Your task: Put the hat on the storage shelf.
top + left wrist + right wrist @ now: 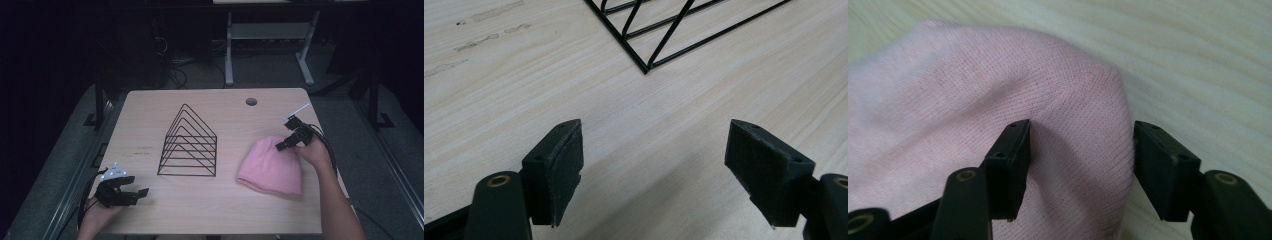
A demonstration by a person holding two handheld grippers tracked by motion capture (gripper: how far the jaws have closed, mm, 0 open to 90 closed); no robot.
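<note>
The person's right forearm comes up from the lower right of the high view and bends inward, so that the right gripper (286, 144) points left and down onto the crown end of a soft pink knitted beanie (272, 167), which lies flat on the right part of the pale wooden table (225, 205). The left hand rests at the near left corner of the table, and the left gripper (131, 191) lies low and points across the table toward the right, well apart from the beanie.

The right gripper view shows what the high view cannot: the jaws straddle the rounded edge of the beanie (998, 95), one pad sunk on the knit, the other just outside the edge on the bare wood side. A gap remains between the pads and the fabric fold, so the claw is not yet clenched on it, though the fabric sits between the jaws.

The left gripper view shows its jaws spread wide over bare wood, grasping nothing, with a corner of the black wire rack of nested triangular dividers (646, 67) ahead. That rack (189, 145) stands mid-table in the high view, between the two grippers.
</note>
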